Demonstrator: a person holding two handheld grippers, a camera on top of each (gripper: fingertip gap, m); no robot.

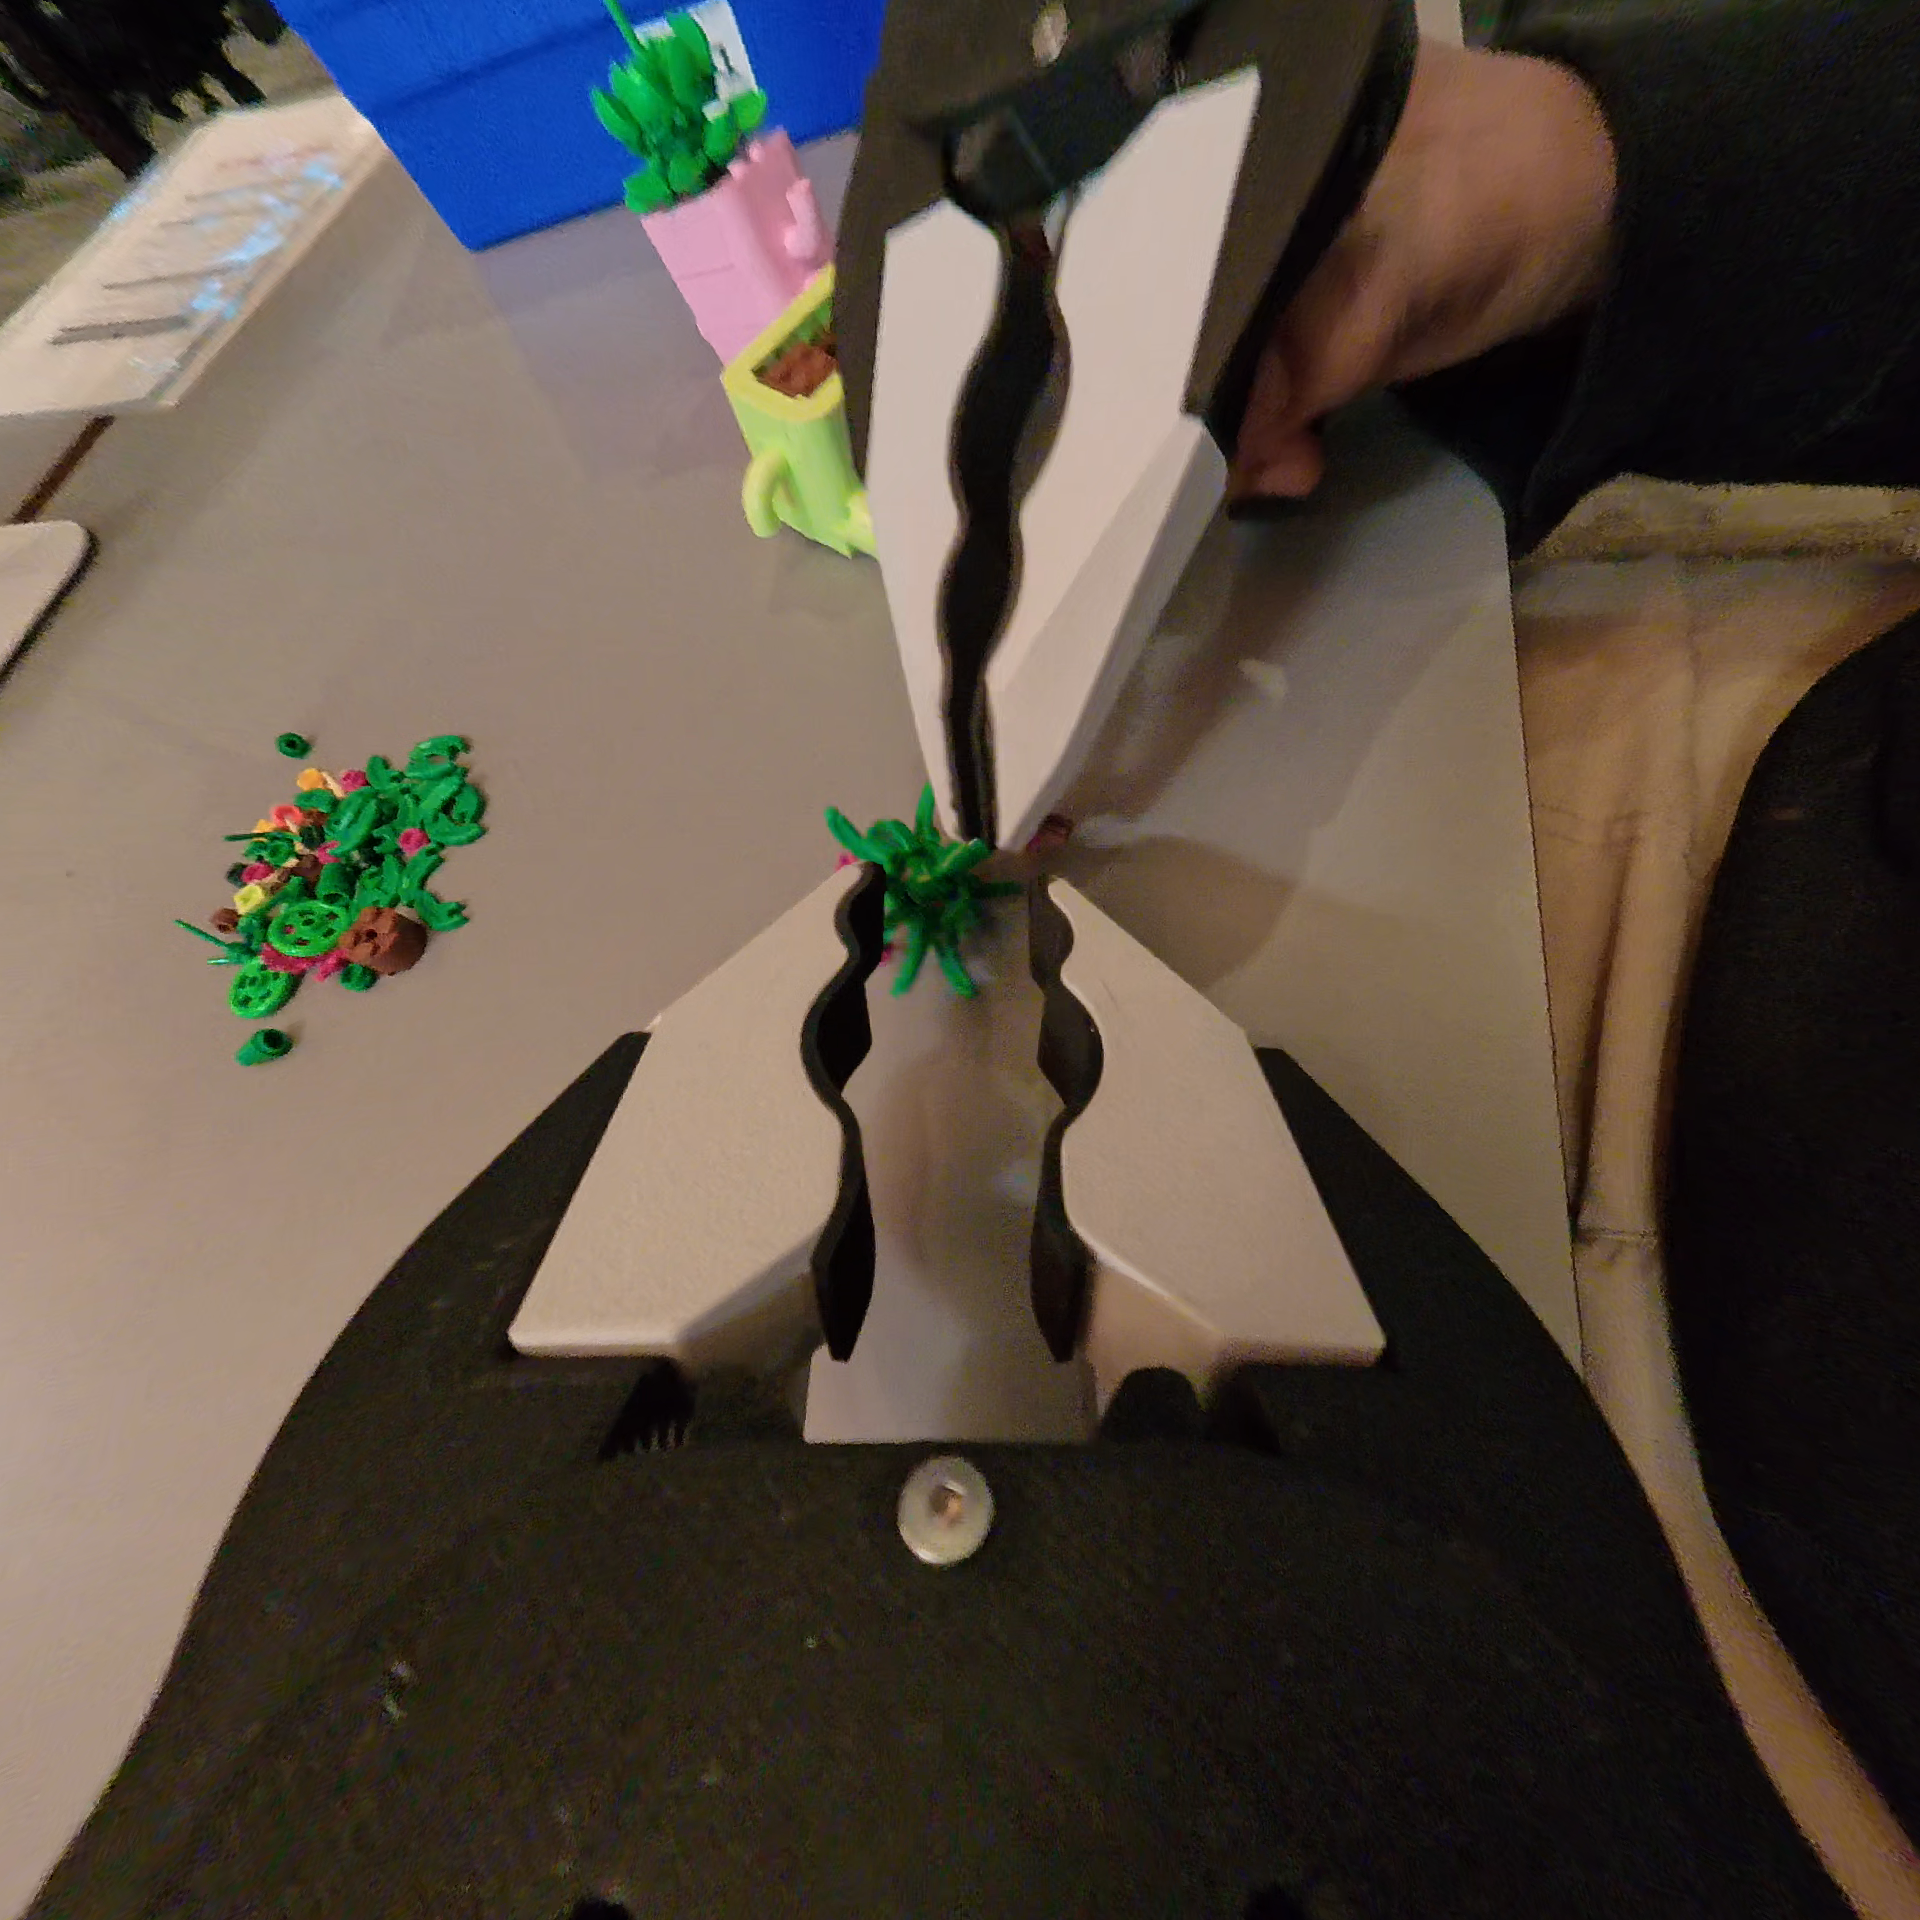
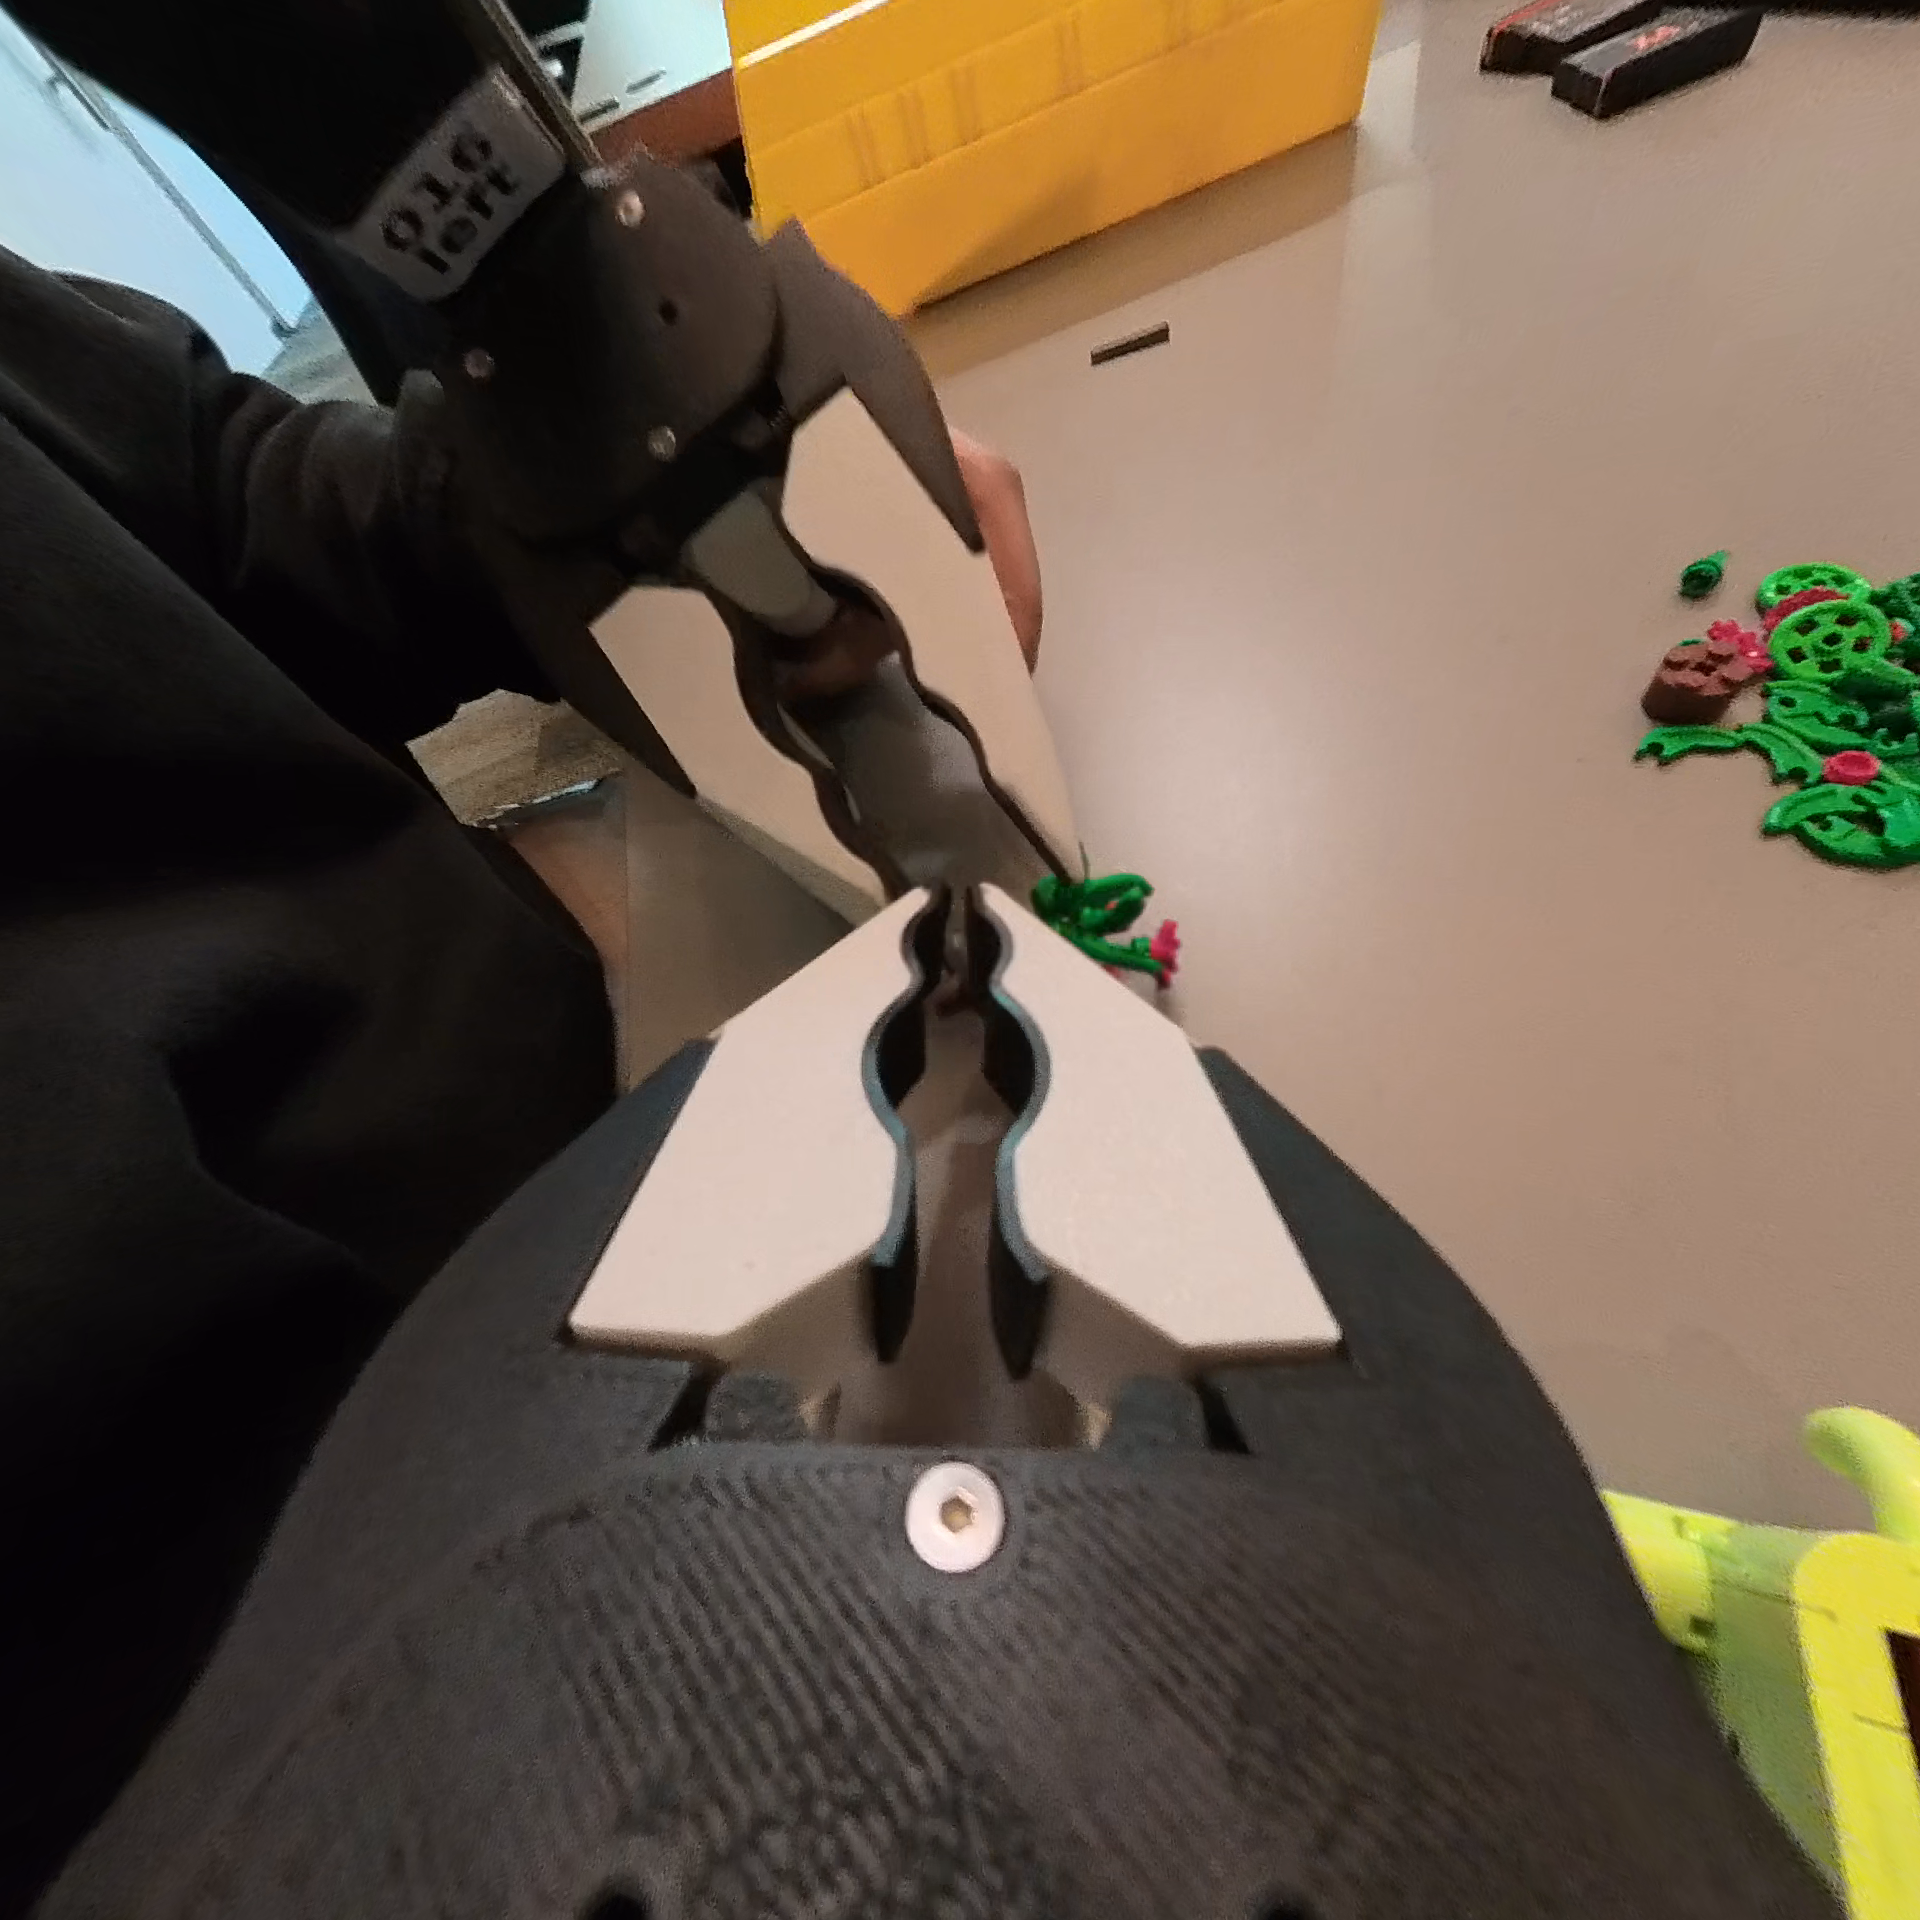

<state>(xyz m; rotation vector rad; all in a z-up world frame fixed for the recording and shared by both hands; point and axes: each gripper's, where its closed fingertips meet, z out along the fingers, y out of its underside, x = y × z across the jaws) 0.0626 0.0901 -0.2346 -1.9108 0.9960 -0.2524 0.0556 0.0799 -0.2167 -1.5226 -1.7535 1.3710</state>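
**Green sprig between two gripper tips**

Green plastic leaves form a small spiky sprig lying on the grey table at the centre of the left wrist view, with a few dark pink bits at its edges. The left gripper fills the lower half of that frame, its pale fingers standing apart with a clear gap, and the sprig sits just beyond that gap, touching or almost touching the left fingertip. The right gripper comes down from the upper right of the frame, held by a hand; its fingers are drawn nearly together, tips at the sprig's upper edge. Whether they pinch anything I cannot tell.

In the right wrist view the right gripper shows the same narrow slit, and the sprig lies just right of its tips.

Left of centre in the left wrist view lies a loose heap of green, pink and brown pieces. Toward the top stand a pink pot with a green plant and a lime-green pot, with a blue bin behind them. A yellow box sits at the top of the right wrist view
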